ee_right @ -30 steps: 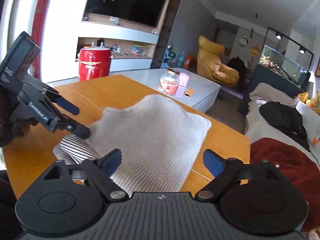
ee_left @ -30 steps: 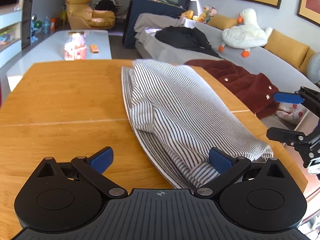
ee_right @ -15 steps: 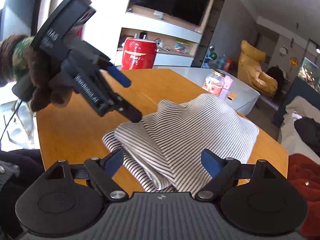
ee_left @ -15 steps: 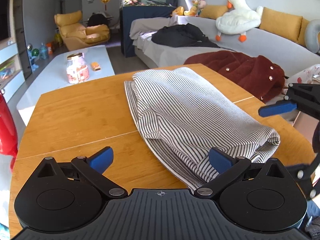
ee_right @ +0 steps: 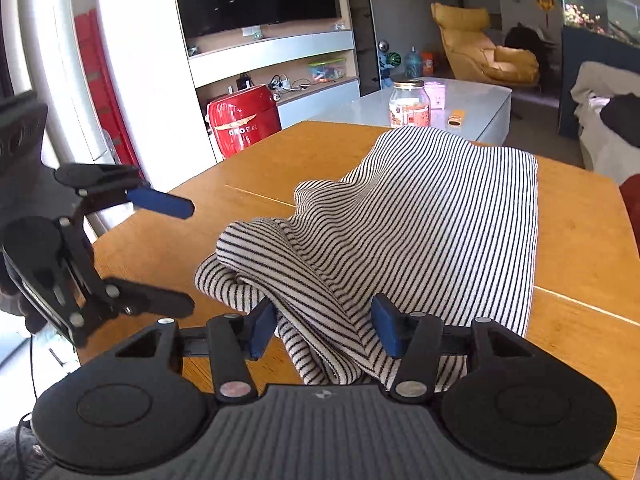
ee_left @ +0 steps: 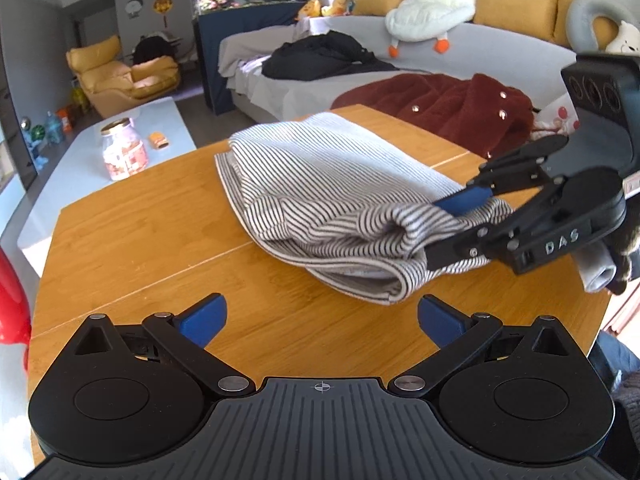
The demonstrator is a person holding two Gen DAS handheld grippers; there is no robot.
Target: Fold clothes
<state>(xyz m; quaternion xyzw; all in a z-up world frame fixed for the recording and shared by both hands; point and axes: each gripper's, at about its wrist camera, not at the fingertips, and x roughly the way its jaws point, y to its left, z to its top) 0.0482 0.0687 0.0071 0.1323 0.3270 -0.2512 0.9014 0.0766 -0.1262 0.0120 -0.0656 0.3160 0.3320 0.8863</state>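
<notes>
A black-and-white striped garment (ee_left: 340, 176) lies folded on the wooden table (ee_left: 140, 240), its near end rolled into a thick bunch. My right gripper (ee_left: 434, 230) comes in from the right and is shut on that bunched corner, one blue pad above it and one finger below. In the right wrist view the striped garment (ee_right: 420, 220) is pinched between the right gripper (ee_right: 324, 328) pads. My left gripper (ee_left: 320, 316) is open over bare wood just short of the cloth, holding nothing. The left gripper (ee_right: 188, 257) also shows at the left of the right wrist view, a hand behind it.
A red appliance (ee_right: 242, 126) stands beyond the table's far left corner. A jar (ee_left: 122, 154) sits on the grey coffee table (ee_left: 80, 168). A maroon coat (ee_left: 440, 108) and a black garment (ee_left: 320, 56) lie on the sofa behind the table's right edge.
The right gripper moved in and closed on the garment's near corner, bunching it. The left gripper drew back off the cloth and stays open.
</notes>
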